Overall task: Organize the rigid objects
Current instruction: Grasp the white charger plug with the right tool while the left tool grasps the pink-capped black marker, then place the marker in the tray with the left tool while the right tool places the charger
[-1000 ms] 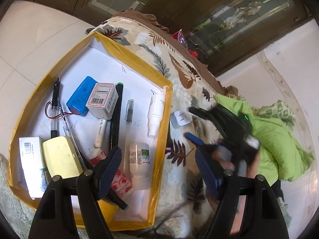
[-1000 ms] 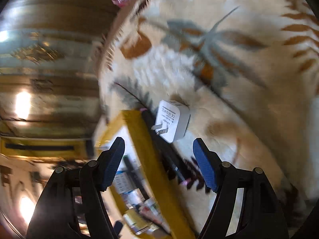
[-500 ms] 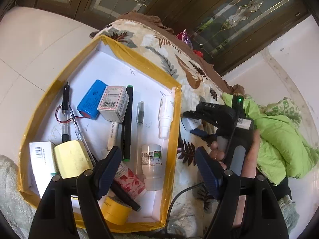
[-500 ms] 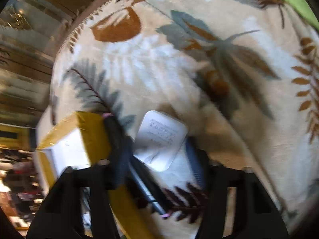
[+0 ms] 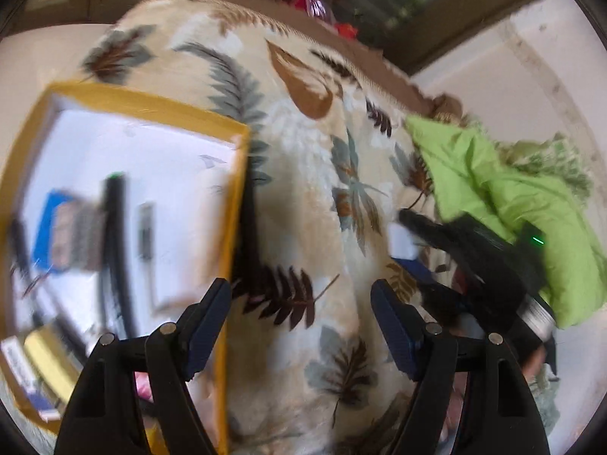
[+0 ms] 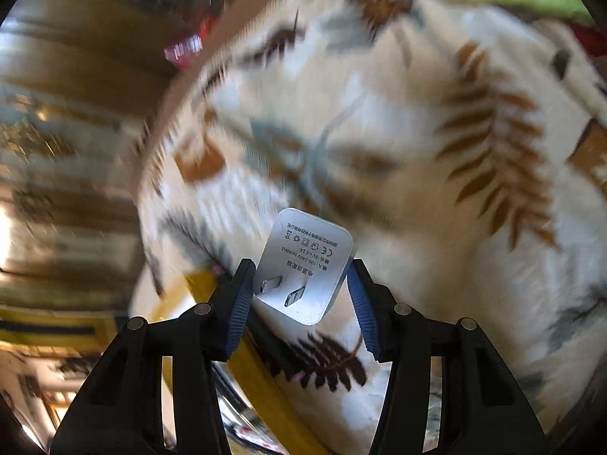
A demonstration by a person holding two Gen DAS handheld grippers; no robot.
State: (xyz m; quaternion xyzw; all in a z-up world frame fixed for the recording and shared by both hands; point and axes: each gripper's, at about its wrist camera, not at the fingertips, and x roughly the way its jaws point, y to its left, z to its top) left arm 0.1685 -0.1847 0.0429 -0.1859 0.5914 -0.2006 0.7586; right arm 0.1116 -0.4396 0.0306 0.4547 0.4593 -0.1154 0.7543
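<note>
My right gripper [image 6: 299, 299] is shut on a white plug charger [image 6: 303, 265], prongs facing the camera, held above the leaf-patterned blanket [image 6: 417, 151]. In the left wrist view the right gripper [image 5: 417, 246] holds the charger [image 5: 402, 240] at the right. My left gripper [image 5: 299, 322] is open and empty over the blanket, just right of the yellow-edged box [image 5: 233, 204]. The box holds pens, a blue battery pack [image 5: 45, 227] and small boxes, all blurred. A black pen [image 5: 248, 227] lies along the box's outer right wall.
A green jacket [image 5: 512, 204] lies on the blanket at the right. The brown blanket edge and dark wooden doors are behind. White floor tiles lie left of the box. The box's yellow rim [image 6: 250, 364] shows under my right gripper.
My right gripper closed on the charger and lifted it away from the box's side. My left gripper swung right, from over the box to over the blanket.
</note>
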